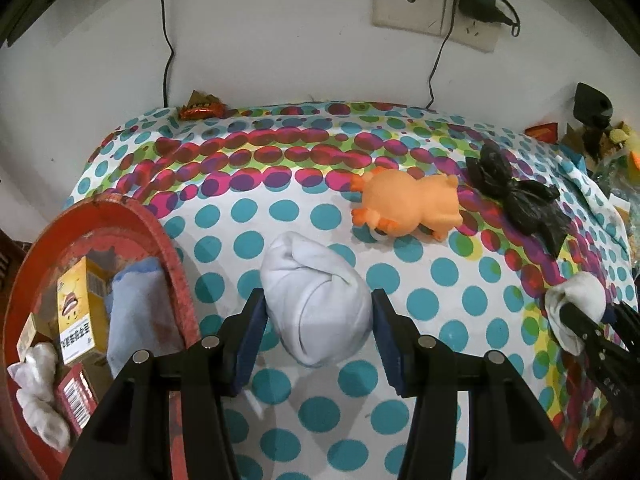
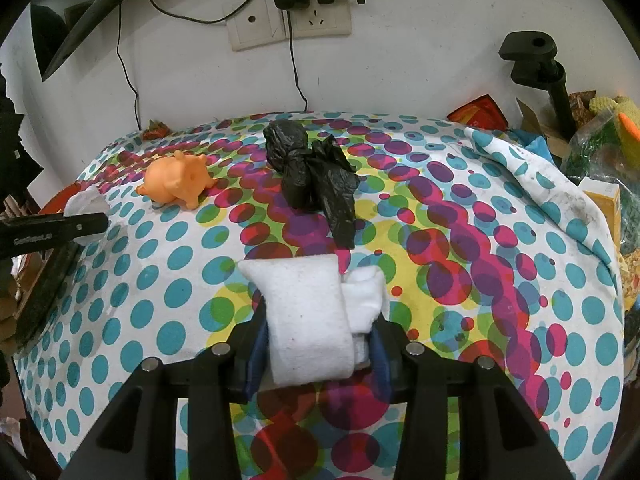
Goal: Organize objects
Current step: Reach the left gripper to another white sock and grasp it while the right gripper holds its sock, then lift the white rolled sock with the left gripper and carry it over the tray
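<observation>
My left gripper is shut on a rolled white sock, held just above the dotted cloth, right of a red basin. In the right wrist view, my right gripper is shut on a second folded white sock over the middle of the cloth. That sock also shows at the right edge of the left wrist view. An orange toy pig lies beyond the left gripper, with a crumpled black plastic bag to its right.
The basin holds a yellow box, a blue cloth, a white sock and a red box. Behind stands a wall with sockets and cables. Snack packets and clutter crowd the right side.
</observation>
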Tool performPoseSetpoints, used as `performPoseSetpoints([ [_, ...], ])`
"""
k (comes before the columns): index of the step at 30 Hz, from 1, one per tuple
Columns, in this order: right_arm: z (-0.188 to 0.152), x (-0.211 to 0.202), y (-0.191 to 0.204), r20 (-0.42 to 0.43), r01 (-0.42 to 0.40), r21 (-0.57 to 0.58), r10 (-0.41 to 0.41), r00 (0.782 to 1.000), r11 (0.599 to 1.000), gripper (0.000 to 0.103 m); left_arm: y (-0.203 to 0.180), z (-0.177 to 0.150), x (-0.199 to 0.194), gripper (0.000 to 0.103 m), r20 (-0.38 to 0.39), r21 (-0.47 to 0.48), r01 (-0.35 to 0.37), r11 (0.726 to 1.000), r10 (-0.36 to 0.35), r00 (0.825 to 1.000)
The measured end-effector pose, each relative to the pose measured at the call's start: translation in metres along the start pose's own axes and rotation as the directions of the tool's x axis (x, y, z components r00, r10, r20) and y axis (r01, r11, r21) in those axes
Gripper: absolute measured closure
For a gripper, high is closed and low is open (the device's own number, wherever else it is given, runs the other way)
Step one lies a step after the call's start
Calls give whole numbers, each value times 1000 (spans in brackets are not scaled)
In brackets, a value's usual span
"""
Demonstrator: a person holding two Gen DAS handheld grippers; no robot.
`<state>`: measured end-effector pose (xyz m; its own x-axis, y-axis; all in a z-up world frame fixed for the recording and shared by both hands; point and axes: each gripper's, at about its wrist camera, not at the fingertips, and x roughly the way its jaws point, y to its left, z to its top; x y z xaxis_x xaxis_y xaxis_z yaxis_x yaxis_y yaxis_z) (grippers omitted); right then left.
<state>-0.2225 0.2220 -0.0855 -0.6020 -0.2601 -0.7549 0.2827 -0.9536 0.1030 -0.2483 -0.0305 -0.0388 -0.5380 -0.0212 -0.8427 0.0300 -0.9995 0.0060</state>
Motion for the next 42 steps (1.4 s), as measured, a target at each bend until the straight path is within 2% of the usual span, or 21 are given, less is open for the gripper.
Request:
performPoseSetpoints([
  [12, 0, 0, 2, -3, 18, -15, -18, 1000, 1000, 58, 19, -16, -28, 54, 13, -16, 19, 1000, -19, 1000],
  [20, 0, 0, 2, -3, 23, -19, -23, 1000, 1000, 58, 40, -23, -47, 54, 27, -23, 4, 1000, -3, 1000],
  [31, -1, 0, 1, -4, 24, -23, -24, 1000, 999, 58, 77, -32, -67, 54, 43, -65, -37, 997, 39, 998],
  [42, 0, -1, 1, -4, 26, -26, -27, 1000, 999, 58, 133, -41, -81, 54, 50, -154, -82, 985, 91, 995],
])
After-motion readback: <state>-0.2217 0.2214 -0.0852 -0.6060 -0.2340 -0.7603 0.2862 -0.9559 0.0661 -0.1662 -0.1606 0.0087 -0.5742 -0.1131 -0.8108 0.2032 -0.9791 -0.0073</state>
